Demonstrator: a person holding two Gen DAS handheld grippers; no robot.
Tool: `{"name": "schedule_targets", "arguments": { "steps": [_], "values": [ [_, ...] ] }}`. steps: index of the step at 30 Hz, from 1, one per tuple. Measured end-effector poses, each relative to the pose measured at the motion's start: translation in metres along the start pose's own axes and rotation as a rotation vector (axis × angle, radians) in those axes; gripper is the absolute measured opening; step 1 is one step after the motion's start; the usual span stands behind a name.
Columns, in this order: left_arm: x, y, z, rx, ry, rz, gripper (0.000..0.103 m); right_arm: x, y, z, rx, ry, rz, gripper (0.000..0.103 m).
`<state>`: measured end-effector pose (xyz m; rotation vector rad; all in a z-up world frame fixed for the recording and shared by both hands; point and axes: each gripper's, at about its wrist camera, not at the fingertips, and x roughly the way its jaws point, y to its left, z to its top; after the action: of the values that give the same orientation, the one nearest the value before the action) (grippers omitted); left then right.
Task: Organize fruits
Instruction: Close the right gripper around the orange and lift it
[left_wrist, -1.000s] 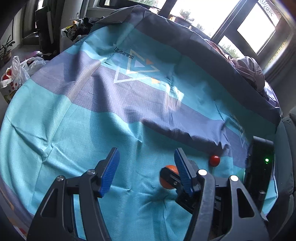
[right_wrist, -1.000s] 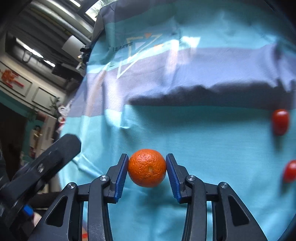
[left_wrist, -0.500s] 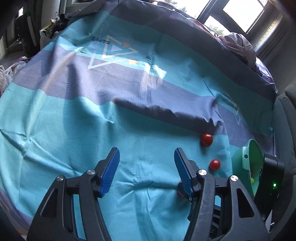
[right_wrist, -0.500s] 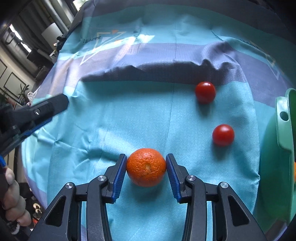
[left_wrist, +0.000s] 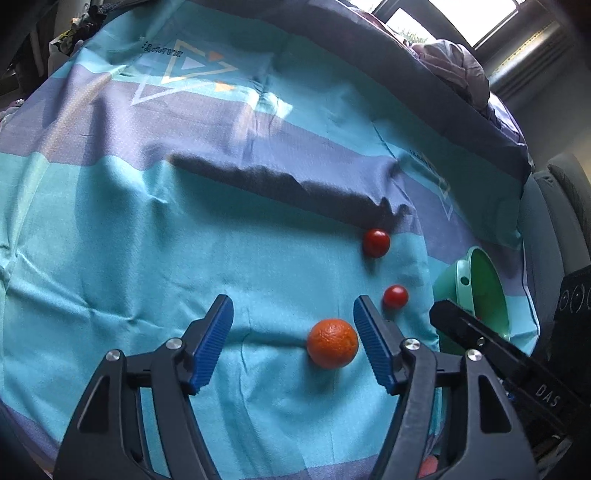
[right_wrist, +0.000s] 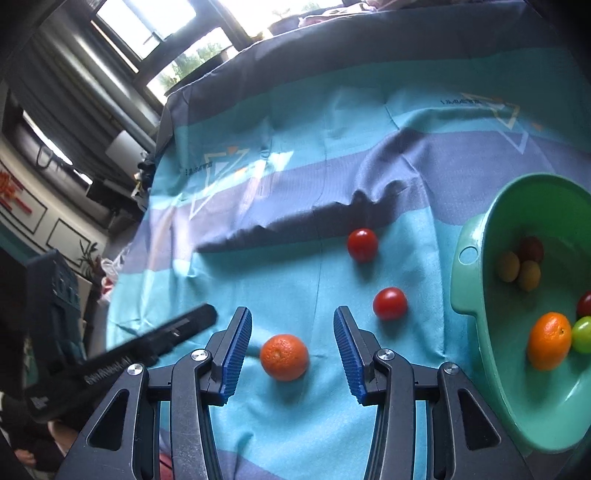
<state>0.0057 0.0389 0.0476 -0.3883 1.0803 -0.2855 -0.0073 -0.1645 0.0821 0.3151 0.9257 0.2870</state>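
Note:
An orange lies on the teal and purple cloth, loose between the blue pads of my open right gripper. It also shows in the left wrist view, close to the right finger of my open, empty left gripper. Two red tomatoes lie beyond it; they also show in the left wrist view. A green bowl at the right holds another orange and several small fruits.
The green bowl shows at the right edge of the left wrist view. A raised fold of cloth casts a dark shadow across the middle. Windows and room clutter lie beyond the cloth's far edge.
My right gripper has opened and let go of the orange, which now rests on the cloth. Both views have swung right, bringing the bowl and tomatoes into sight.

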Motion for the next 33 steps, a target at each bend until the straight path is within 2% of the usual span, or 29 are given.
{"name": "schedule_targets", "arguments": {
  "steps": [2,7,16,23,25,30,33],
  "values": [
    [0.009,-0.009,-0.005,0.048,0.036,0.013,0.069,0.002,-0.003,0.001,0.020,0.010,0.035,0.047],
    [0.020,-0.025,-0.015,0.122,0.058,0.013,0.069,0.022,-0.010,0.002,0.095,0.084,0.142,0.047],
    [0.033,-0.037,-0.025,0.166,0.072,-0.024,0.062,0.062,-0.013,-0.005,0.137,0.214,0.127,0.047],
    [0.045,-0.037,-0.027,0.163,0.107,0.007,0.060,0.079,-0.015,-0.011,0.148,0.279,0.135,0.047],
    [0.048,-0.037,-0.026,0.160,0.113,0.011,0.058,0.083,-0.016,-0.012,0.152,0.293,0.142,0.047],
    [0.056,-0.039,-0.030,0.164,0.124,0.003,0.043,0.093,-0.016,-0.016,0.163,0.325,0.148,0.048],
    [0.056,-0.041,-0.031,0.182,0.107,0.023,0.042,0.092,-0.013,-0.016,0.143,0.312,0.138,0.048]
  ]
}}
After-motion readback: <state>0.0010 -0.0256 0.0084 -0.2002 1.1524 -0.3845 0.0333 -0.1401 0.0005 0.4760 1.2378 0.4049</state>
